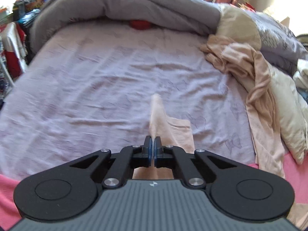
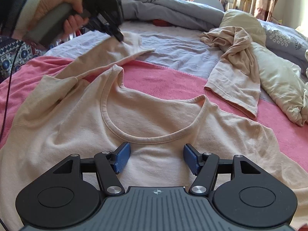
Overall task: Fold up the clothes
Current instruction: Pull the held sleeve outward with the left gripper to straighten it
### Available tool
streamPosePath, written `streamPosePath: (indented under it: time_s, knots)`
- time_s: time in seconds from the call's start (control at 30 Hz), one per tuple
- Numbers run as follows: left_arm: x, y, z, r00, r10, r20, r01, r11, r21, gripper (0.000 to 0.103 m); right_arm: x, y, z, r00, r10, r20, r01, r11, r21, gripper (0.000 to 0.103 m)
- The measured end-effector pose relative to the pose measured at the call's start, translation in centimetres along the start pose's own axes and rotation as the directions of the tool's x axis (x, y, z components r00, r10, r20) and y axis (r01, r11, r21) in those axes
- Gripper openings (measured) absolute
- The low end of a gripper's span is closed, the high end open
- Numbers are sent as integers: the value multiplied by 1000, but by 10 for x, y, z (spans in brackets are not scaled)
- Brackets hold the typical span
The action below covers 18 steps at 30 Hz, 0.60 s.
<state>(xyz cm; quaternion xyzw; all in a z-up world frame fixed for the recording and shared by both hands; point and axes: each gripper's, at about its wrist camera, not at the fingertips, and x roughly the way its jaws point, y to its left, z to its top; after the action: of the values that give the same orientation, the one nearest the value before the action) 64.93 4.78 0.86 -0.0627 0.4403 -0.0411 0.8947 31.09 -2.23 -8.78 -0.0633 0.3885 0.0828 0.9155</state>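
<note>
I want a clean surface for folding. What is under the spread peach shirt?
The peach shirt lies on a pink blanket, showing through the neckline and at both sides. Beyond it is a lilac sheet. What lies beneath the shirt's body is covered.

Peach t-shirt (image 2: pixel 77 111) spread front-up on bed, one sleeve lifted (pinched), second peach garment (image 2: pixel 236 61) crumpled nearby

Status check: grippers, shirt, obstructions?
Left gripper shut on sleeve. Right gripper open over shirt. Second shirt bunched alongside.
</note>
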Motion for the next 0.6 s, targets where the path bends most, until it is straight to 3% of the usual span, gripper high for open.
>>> streamPosePath:
  time_s: [0.13,0.3,0.43,0.5,0.6]
  knots:
    - [-46,32,5,988,150,26,-150,989,6,0,0,-1,0,1000,3,2,-3,1000,-4,64]
    - [-141,64,1,946,318,66,-320,947,23,0,1,-1,0,1000,1,1,-1,1000,-4,65]
    - [-218,84,-3,890,447,91,-453,889,61,0,1,-1,2,1000,-1,-4,1,1000,-7,67]
    - [-229,98,-12,854,519,28,-520,850,81,0,2,-2,2,1000,-4,-7,4,1000,-7,69]
    - [-216,138,-37,795,588,-148,-589,807,42,0,2,-1,4,1000,-11,-14,10,1000,-7,70]
